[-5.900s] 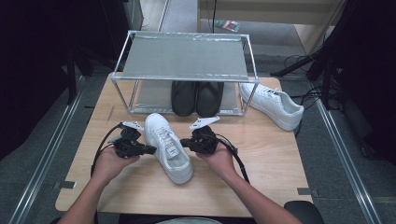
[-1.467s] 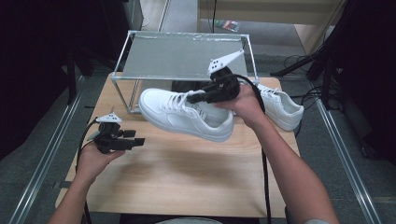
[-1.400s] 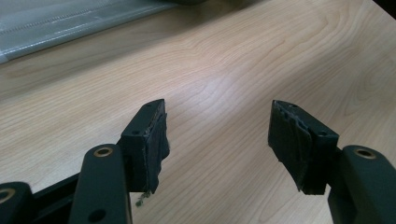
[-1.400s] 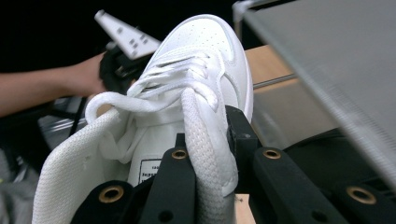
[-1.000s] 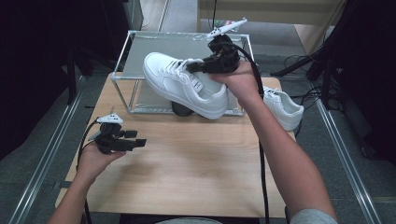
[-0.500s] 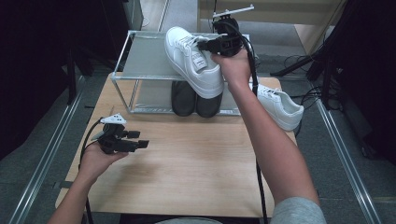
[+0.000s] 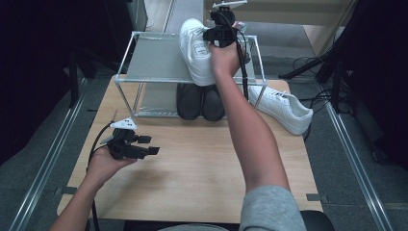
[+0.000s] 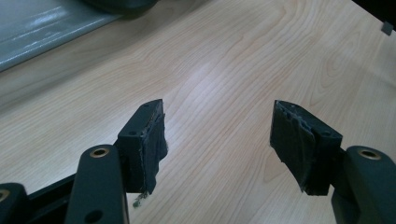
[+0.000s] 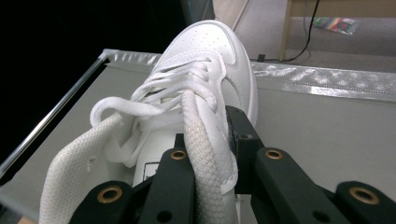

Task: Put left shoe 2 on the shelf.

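Note:
My right gripper [image 7: 217,36] is shut on the collar of a white sneaker [image 7: 197,50] and holds it over the top shelf of a metal shoe rack [image 7: 154,60], toe pointing away from me. In the right gripper view the sneaker [image 9: 196,93] hangs above the grey shelf [image 9: 327,121], the jaws pinching its side wall [image 9: 208,154]. A second white sneaker [image 7: 281,107] lies on the table right of the rack. My left gripper [image 7: 149,147] rests open low over the wooden table [image 7: 192,163] at the left, and in the left gripper view nothing sits between its pads [image 8: 149,140].
A pair of black shoes [image 7: 199,101] stands on the table under the rack's shelf. The rack spans the table's far edge. Cables trail on the floor at the right, and dark floor surrounds the table.
My right hand has carried the white sneaker up and away from me, from over the table to above the rack's top shelf, turning its toe to point away. The left gripper stayed put.

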`<state>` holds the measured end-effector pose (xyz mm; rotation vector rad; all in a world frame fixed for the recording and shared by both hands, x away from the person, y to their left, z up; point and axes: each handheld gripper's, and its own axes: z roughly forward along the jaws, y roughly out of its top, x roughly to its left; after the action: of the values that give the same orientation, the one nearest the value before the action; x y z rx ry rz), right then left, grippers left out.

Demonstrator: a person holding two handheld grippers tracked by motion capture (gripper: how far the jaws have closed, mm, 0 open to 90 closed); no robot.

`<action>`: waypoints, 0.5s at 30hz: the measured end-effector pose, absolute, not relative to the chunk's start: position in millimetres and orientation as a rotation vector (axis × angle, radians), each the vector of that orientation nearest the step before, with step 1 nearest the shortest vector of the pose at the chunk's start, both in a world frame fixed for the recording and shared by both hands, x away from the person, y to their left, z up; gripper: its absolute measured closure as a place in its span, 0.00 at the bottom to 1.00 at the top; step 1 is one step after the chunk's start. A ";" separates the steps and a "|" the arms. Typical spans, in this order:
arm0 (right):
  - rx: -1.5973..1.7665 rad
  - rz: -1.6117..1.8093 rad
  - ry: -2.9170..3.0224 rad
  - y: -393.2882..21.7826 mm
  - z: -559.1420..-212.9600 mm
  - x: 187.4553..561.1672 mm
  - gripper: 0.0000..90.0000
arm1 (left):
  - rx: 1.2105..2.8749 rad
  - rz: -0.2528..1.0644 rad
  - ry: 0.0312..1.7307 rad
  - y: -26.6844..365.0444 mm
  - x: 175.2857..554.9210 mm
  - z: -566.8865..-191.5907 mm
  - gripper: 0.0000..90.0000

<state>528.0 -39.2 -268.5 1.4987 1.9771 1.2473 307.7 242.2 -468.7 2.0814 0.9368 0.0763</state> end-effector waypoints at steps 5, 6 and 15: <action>1.595 1.251 1.910 -22.7 -274.5 543.3 0.92 | 2.106 0.063 0.902 235.7 309.5 -469.4 0.41; 1.630 1.265 1.883 -16.9 -277.2 546.7 0.92 | 2.106 0.062 0.904 234.3 309.8 -469.9 0.41; 1.673 1.234 1.815 6.6 -291.1 552.3 0.91 | 2.118 0.046 0.880 228.5 311.7 -469.1 0.41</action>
<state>552.3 6.6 -291.1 1.6729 1.8149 1.2339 311.7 228.5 -469.1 2.1181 0.8798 0.0464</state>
